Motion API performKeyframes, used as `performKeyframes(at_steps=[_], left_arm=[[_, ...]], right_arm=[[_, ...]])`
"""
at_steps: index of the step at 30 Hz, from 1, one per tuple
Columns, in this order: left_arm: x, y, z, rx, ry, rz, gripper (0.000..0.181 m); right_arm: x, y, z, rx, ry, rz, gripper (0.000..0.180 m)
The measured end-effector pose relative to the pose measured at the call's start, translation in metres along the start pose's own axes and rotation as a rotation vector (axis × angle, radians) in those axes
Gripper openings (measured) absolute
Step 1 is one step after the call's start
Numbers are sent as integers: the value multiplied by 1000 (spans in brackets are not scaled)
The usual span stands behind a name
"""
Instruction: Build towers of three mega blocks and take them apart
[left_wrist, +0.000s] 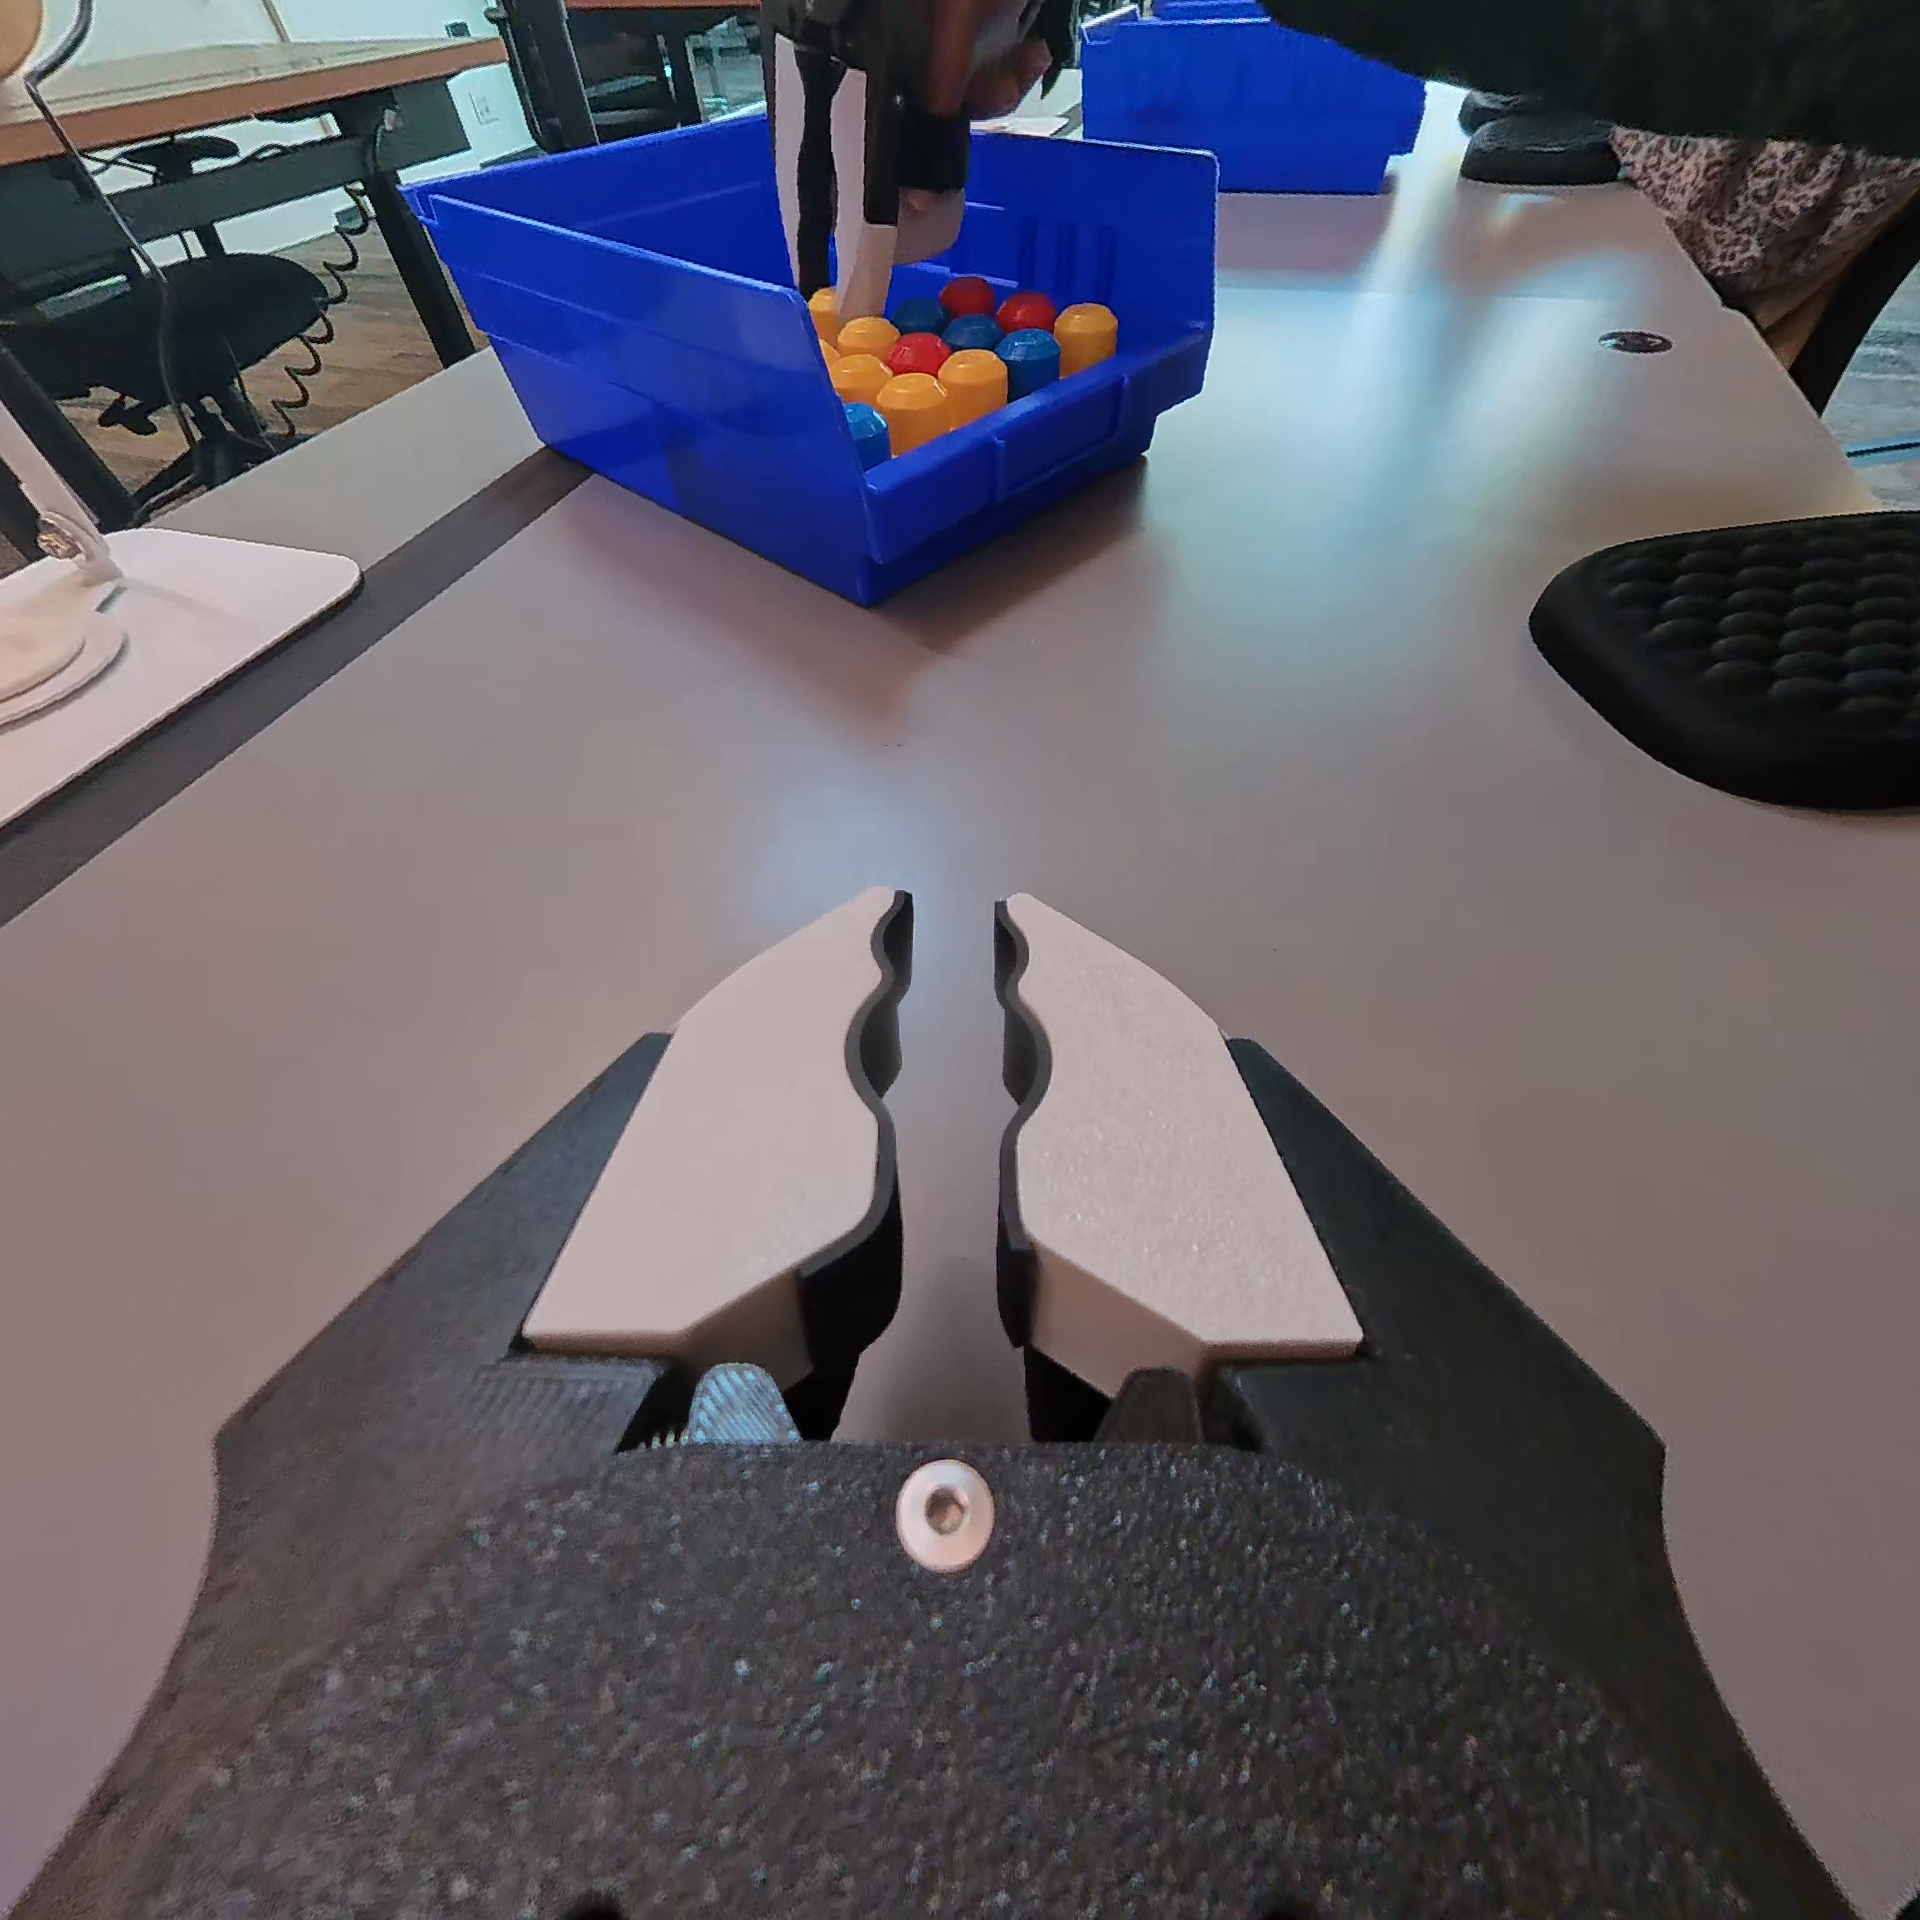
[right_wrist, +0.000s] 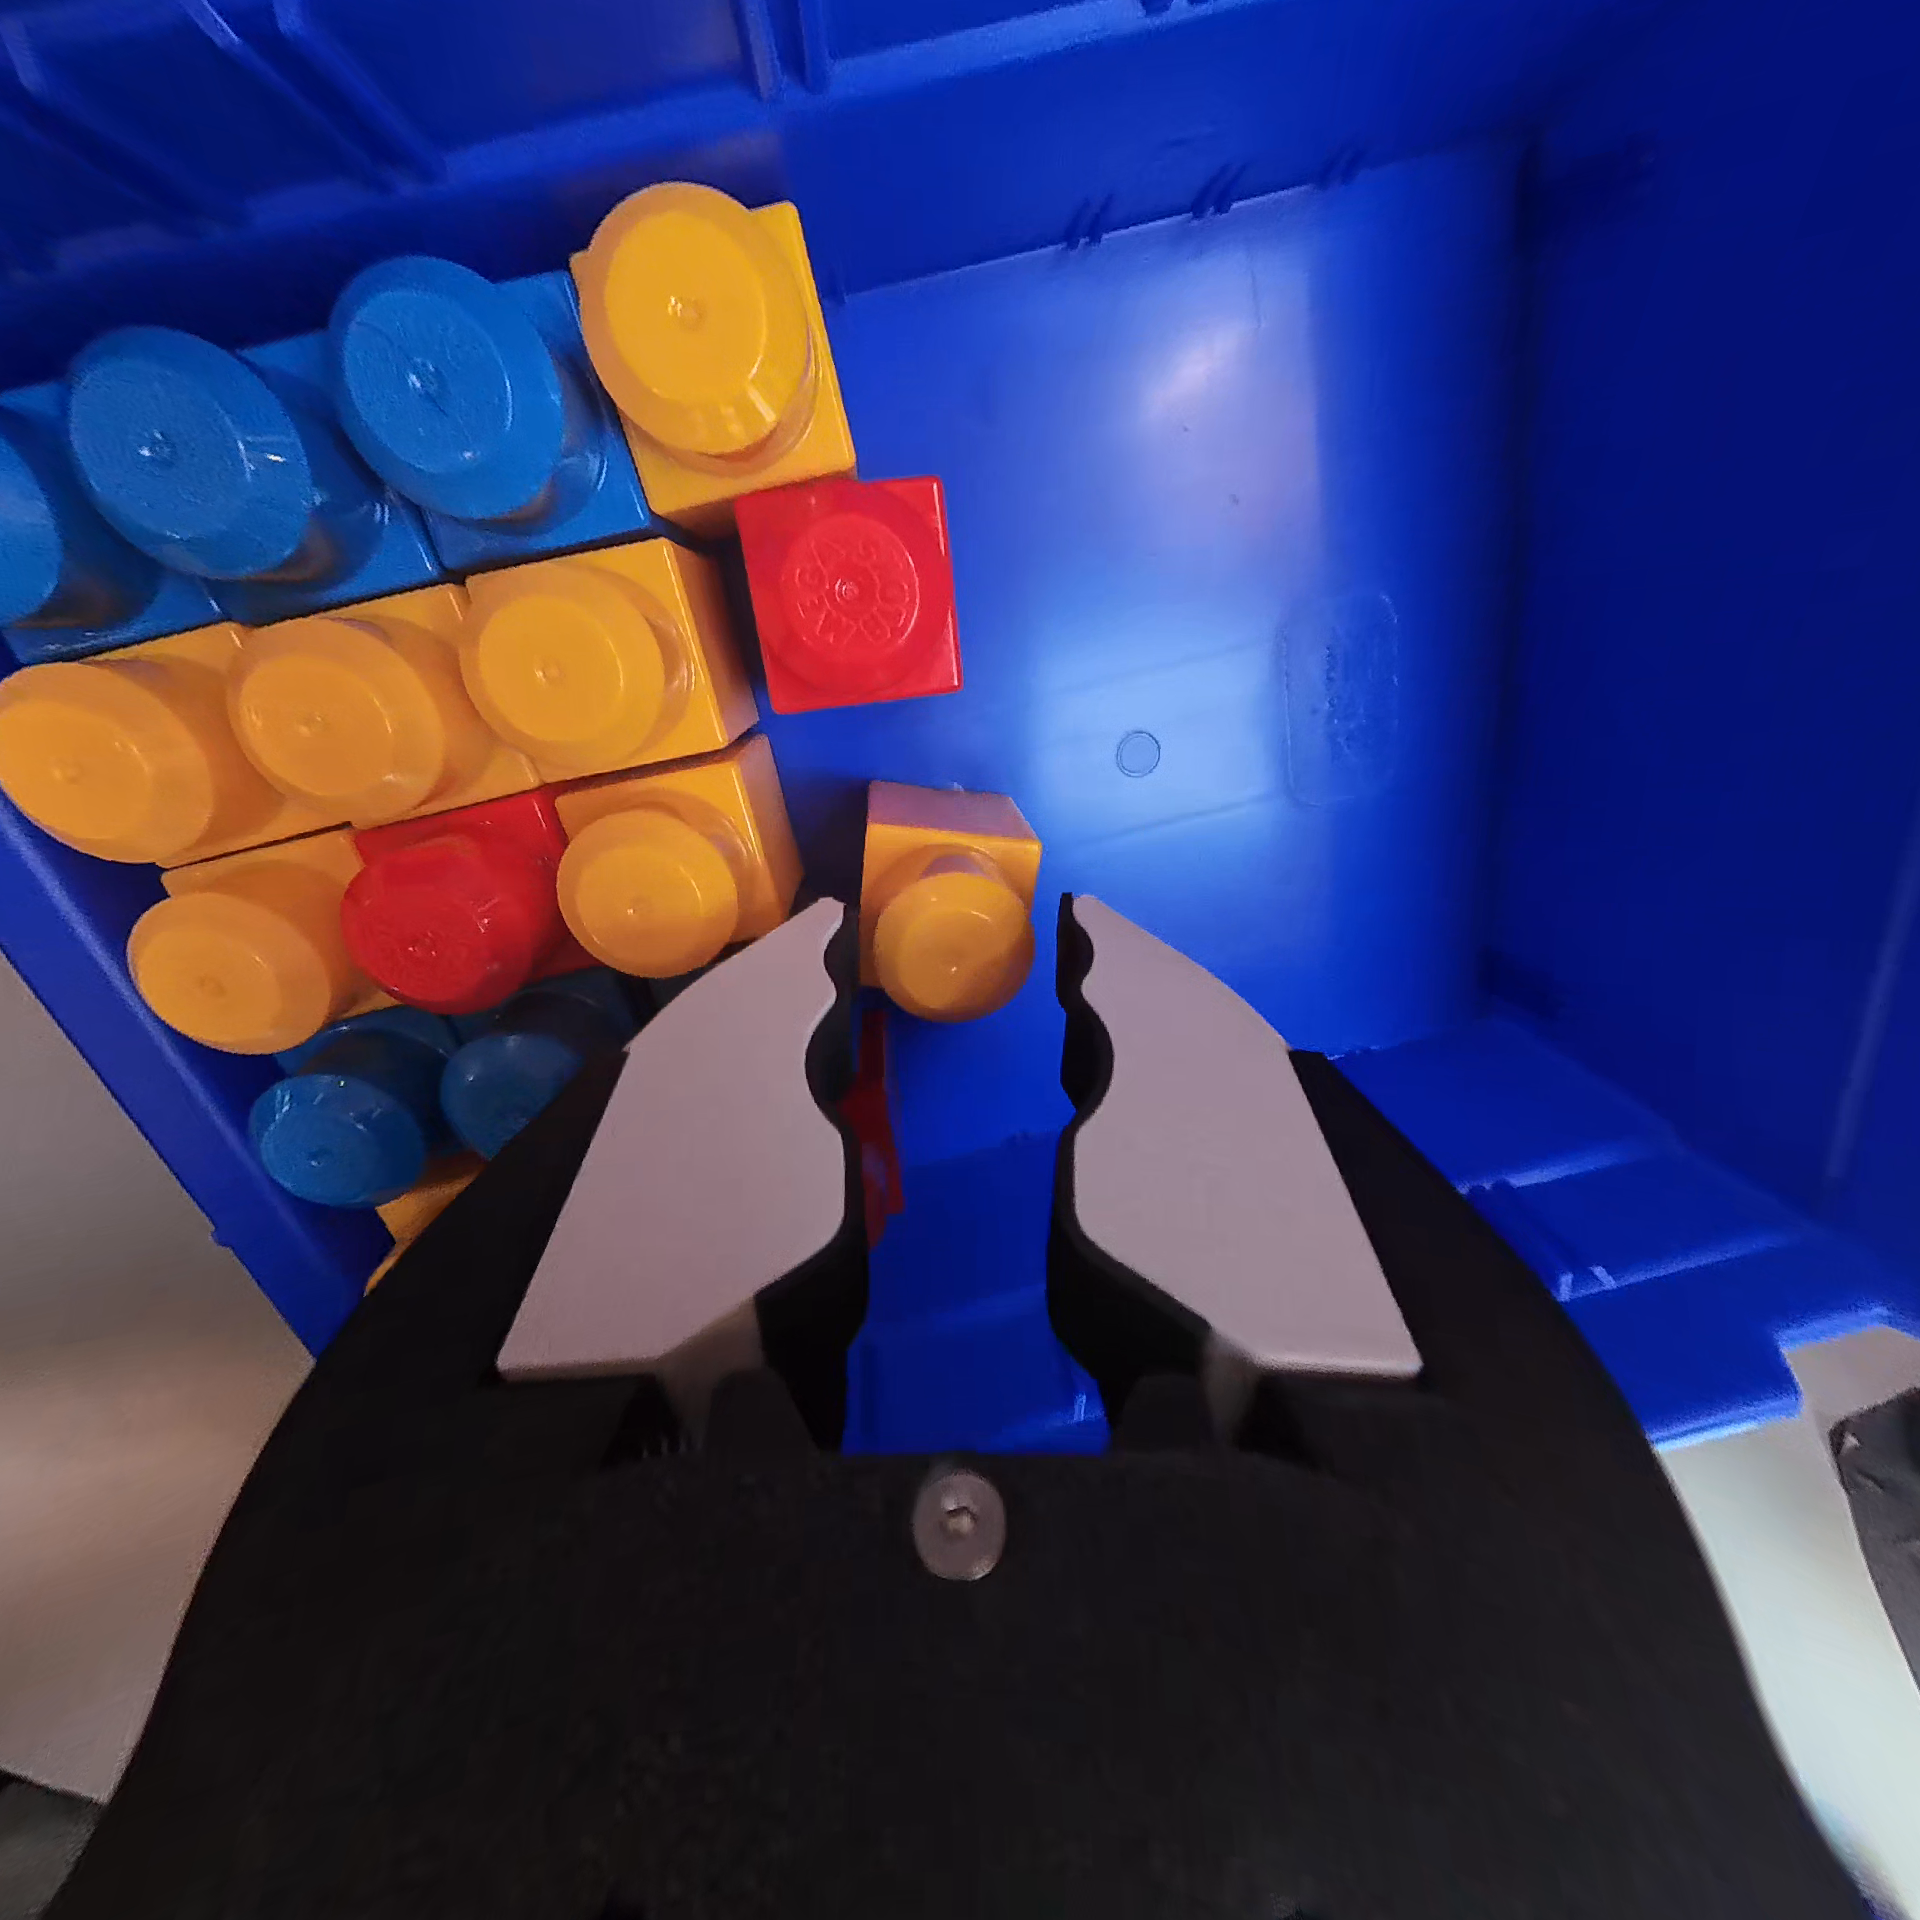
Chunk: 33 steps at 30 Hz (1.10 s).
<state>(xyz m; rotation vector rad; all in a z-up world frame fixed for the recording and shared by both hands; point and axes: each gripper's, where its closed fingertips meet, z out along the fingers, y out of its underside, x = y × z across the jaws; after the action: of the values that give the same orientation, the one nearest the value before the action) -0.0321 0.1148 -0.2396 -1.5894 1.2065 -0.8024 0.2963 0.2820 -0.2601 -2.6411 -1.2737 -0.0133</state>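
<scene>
Right wrist view: right gripper (right_wrist: 951, 914) is hanging inside the blue bin (right_wrist: 1351, 520), jaws released, straddling a lone yellow block (right_wrist: 951, 914) w/o touching it. That block is sitting apart from the packed yellow, blue & red blocks (right_wrist: 416, 675) along the bin's left wall. Judgement: it should be going lower, centring on the square base, not the round stud, before closing. Left gripper (left_wrist: 954, 914) is idling over the table (left_wrist: 1351, 779), jaws slightly parted, empty, well short of the bin.
</scene>
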Motion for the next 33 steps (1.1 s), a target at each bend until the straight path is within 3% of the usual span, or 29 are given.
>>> performKeyframes(at_steps=[5,15,19,22,28,33], left_arm=[[1,1,1,-6,4,-1,14],[2,3,2,-13,11,0,14],[1,3,1,-8,12,-4,14],[1,2,1,-3,6,-4,14],[-8,-22,-11,93,-65,-7,0],[-27,-52,-37,206,-206,15,0]], right_arm=[[3,-10,-2,27,41,-54,30],[-13,-23,2,94,-61,-108,30],[-9,-30,-17,166,-33,-85,35],[-11,-54,-54,367,20,-42,36],[-75,-113,-157,1034,133,85,42],[-156,-120,-170,1232,180,160,33]])
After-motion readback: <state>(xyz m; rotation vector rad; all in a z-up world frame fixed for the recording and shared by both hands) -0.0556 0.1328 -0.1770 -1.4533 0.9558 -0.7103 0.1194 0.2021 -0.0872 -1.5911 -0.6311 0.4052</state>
